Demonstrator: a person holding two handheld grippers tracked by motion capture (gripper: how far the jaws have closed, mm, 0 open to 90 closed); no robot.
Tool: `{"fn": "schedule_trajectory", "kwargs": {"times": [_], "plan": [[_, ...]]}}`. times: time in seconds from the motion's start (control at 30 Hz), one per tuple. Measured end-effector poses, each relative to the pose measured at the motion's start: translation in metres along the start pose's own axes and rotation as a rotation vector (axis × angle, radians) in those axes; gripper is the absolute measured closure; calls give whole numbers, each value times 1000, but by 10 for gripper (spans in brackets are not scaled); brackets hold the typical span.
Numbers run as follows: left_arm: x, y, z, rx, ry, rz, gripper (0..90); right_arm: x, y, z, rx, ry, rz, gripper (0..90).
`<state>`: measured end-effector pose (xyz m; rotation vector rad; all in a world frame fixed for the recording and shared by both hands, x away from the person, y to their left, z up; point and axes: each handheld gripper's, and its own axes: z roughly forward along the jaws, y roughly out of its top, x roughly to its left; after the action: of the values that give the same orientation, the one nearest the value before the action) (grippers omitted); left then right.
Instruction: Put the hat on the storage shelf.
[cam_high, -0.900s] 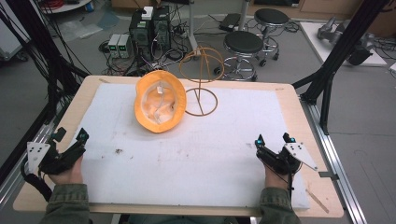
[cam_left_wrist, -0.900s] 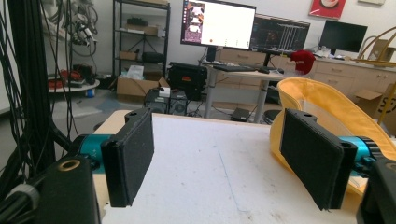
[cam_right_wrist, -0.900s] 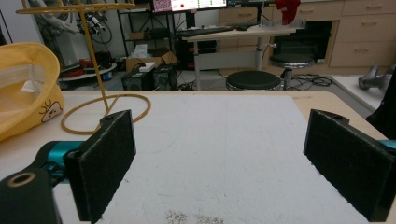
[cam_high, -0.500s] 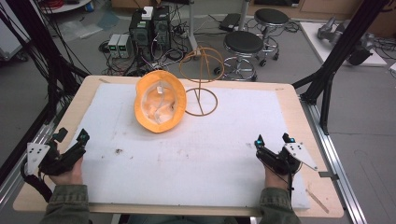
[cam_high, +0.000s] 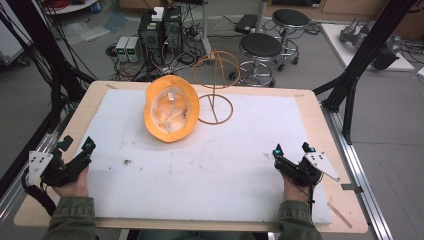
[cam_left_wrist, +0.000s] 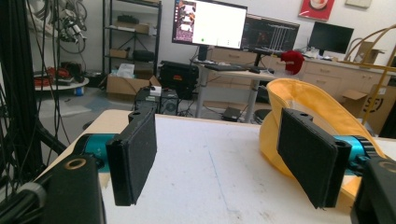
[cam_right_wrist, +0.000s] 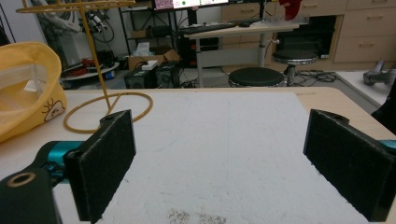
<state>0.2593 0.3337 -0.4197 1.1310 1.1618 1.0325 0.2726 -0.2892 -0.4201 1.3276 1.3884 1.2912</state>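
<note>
Nothing has moved; wire stand (cam_high: 216, 80) just beside yellow hat (cam_high: 170, 108).

No lettering I can read

Ahead of my left gripper, the lit monitor (cam_left_wrist: 209, 23) shows windows too small to make out; the red poster (cam_left_wrist: 317, 8) on the wall and the hat's (cam_right_wrist: 28, 88) little printed face carry no legible words.
</note>
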Motion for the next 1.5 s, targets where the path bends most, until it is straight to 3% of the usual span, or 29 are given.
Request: {"fn": "schedule_trajectory", "kwargs": {"times": [0.1, 0.2, 0.33, 0.67, 0.87, 0.93, 1.07, 1.27, 1.33, 1.5], "plan": [[-2, 3, 2, 1, 0, 3, 301, 0, 0, 2, 4, 3, -11, 80], [-5, 6, 6, 21, -11, 30, 317, 0, 0, 3, 1, 6, -16, 80], [-7, 12, 14, 28, -8, 19, 330, 2, 0, 2, -2, 10, -31, 80], [-20, 41, 48, 52, -34, 76, 323, 2, 0, 4, 2, 12, -23, 80], [-28, 50, 66, 66, -54, 68, 323, 2, 0, 4, 1, 6, -25, 80], [-30, 51, 72, 79, -70, 71, 323, 2, 0, 4, 1, 3, -26, 80], [-37, 49, 92, 157, -130, 63, 321, 2, 0, 4, -2, 4, -23, 80], [-46, 50, 108, 178, -143, 100, 328, 2, 0, 4, -2, 3, -15, 80], [-50, 50, 116, 190, -163, 102, 329, 2, 0, 4, 3, 5, -7, 80], [-52, 41, 126, 210, -169, 93, 342, 4, 0, 3, 2, 13, -15, 80]]}}
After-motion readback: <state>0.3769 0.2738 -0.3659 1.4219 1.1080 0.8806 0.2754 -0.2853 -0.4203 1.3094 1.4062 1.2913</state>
